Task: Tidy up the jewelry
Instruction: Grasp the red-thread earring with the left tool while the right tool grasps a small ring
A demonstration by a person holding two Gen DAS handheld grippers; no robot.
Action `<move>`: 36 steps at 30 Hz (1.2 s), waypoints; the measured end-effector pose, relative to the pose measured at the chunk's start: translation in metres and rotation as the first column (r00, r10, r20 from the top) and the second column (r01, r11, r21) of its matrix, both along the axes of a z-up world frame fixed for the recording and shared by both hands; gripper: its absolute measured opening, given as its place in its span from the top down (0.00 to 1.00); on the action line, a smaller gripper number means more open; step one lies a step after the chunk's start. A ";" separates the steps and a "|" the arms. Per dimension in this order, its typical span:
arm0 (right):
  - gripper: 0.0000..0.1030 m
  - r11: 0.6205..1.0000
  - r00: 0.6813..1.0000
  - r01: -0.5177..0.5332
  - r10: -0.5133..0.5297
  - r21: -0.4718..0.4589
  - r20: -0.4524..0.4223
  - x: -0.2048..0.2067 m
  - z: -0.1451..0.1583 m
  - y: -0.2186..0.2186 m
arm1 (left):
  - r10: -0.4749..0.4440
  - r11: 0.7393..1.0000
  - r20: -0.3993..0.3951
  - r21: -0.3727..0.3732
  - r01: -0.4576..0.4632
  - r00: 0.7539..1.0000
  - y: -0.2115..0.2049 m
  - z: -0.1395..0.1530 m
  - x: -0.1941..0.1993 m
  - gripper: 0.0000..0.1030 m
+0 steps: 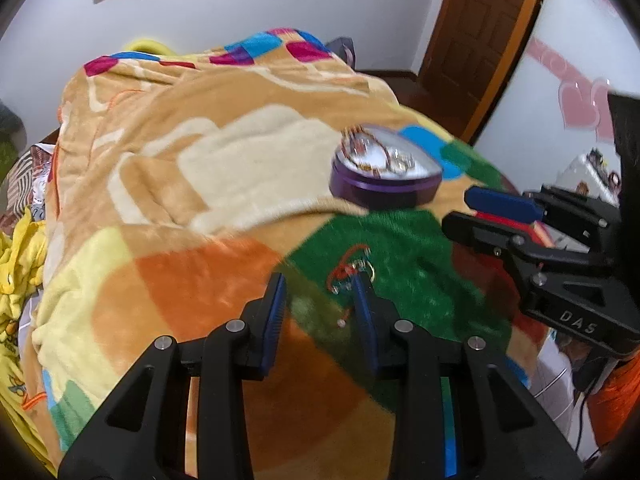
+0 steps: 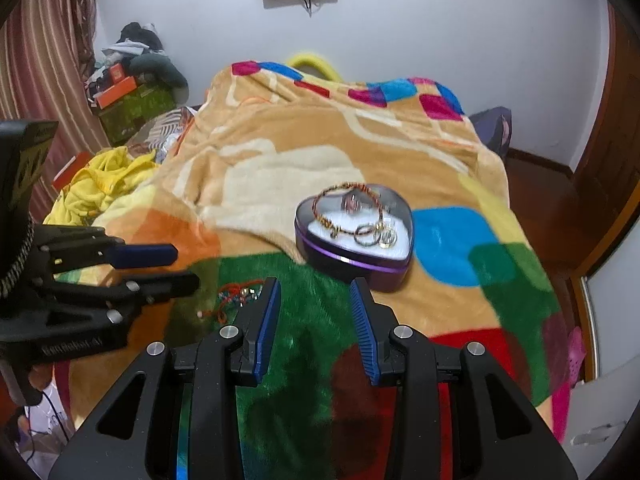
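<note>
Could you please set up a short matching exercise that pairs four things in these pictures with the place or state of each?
Things:
1. heart-shaped tin
2. red cord bracelet
3. left gripper
4. right gripper

Places or states:
A. lies loose on the green patch of the blanket
B. open and empty, aimed just short of the tin
C. sits open on the blanket with rings and a beaded bracelet inside
D. open, with one fingertip right beside the red cord

Pairs: 1-C, 2-A, 3-D, 4-B
</note>
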State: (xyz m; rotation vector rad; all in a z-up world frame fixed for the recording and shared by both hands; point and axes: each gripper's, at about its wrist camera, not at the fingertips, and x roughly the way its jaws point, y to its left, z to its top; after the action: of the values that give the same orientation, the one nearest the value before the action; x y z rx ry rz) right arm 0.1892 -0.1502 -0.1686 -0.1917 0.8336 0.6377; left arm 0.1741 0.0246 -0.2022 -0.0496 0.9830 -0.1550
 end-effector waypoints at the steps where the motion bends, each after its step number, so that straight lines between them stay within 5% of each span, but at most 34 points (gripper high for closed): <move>1: 0.68 1.000 1.000 0.002 -0.002 0.000 -0.006 0.000 -0.002 -0.001 | -0.004 1.000 -0.008 0.008 0.004 1.000 -0.003 -0.004 0.001 0.67; 9: 0.68 1.000 0.999 0.001 -0.001 -0.015 -0.037 0.000 -0.012 -0.005 | -0.014 1.000 -0.048 0.012 0.014 0.999 -0.015 -0.029 0.013 0.69; 15: 0.68 1.000 0.998 -0.016 0.015 -0.013 -0.068 0.002 -0.020 0.000 | -0.028 0.999 -0.036 0.014 0.029 0.999 -0.018 -0.029 0.014 0.94; 36: 0.68 0.982 0.985 -0.166 0.161 -0.085 -0.066 -0.008 -0.046 0.062 | 0.099 0.994 0.126 -0.068 -0.091 0.987 0.038 0.032 -0.008 0.94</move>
State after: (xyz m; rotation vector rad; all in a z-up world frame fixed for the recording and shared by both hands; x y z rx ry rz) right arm 0.1814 -0.0887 -0.2147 -0.3275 0.9106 0.7635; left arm 0.1665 0.0622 -0.1706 -0.1414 0.8450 -0.0993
